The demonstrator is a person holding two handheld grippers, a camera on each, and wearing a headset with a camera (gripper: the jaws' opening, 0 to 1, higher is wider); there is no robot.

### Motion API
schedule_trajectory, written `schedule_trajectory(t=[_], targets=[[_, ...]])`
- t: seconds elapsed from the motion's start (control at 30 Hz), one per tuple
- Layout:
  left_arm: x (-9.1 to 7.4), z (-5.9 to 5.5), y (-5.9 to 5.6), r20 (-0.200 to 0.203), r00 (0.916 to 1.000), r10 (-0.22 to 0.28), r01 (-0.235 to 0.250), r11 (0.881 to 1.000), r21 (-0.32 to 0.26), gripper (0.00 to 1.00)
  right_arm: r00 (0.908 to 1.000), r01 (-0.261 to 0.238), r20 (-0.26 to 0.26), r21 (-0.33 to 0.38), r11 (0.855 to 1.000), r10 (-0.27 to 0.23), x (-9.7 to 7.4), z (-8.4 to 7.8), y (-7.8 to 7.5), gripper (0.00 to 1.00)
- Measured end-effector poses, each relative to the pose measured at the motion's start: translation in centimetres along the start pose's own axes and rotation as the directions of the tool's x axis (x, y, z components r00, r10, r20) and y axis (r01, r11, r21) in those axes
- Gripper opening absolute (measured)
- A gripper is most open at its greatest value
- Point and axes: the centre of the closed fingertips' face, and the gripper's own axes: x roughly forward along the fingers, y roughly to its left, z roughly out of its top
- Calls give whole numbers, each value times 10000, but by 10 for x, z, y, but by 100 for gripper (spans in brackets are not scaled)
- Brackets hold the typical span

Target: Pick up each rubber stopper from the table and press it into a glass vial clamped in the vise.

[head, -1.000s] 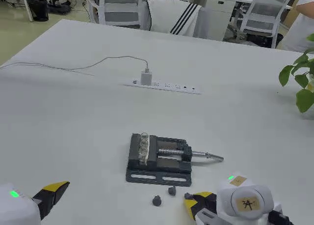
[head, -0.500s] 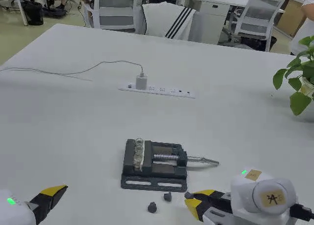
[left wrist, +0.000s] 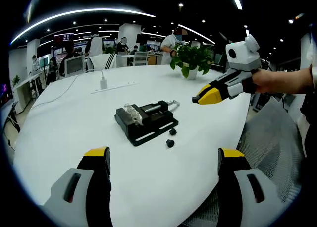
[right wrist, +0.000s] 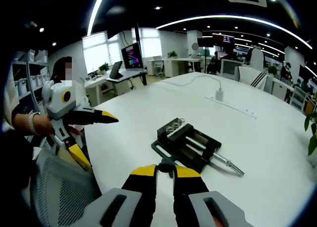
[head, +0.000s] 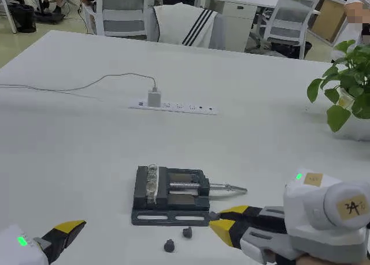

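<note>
The vise (head: 170, 195) lies lengthwise across the white surface (head: 75, 143), its screw handle pointing right toward the potted plant (head: 341, 97). The glass vials (head: 152, 178) stand upright in a row at its left end. Two rubber stoppers (head: 169, 245) lie just in front of the vise base. A second ago there were three. Now the right tongs (head: 215, 221), drawn nearly together, pinch the third stopper (right wrist: 166, 166) beside the vise's near right corner. The left tongs (left wrist: 158, 155) hang spread wide at the near left edge. Bare surface stretches left and back to the power strip (head: 173, 107).
</note>
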Motion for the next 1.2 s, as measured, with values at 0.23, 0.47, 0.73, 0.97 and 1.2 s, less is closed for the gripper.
schedule_trajectory(t=[0.23, 0.47, 0.73, 0.97, 1.2], targets=[[5, 10, -5, -49, 9997, -250, 254, 9930, 1157, 83, 9918, -1237, -405, -740, 9896, 1210, -6, 15, 24, 8], [12, 20, -13, -370, 9976, -580, 668, 9455, 3187, 75, 9727, -2251, -907, -1418, 9640, 2138, -5, 26, 46, 8], [21, 22, -27, -804, 9932, -846, 1136, 8586, 4998, 68, 9434, -3165, -1544, -1551, 9358, 2935, -3, 29, 67, 8], [21, 33, -36, -677, 9929, -979, 1187, 7675, 6300, 51, 9239, -3505, -2122, -1350, 9268, 3184, 2, 23, 71, 8], [22, 45, -45, -470, 9878, -1486, 1392, 7060, 6944, 33, 9068, -3732, -2535, -1111, 9211, 3368, 6, 15, 75, 8]])
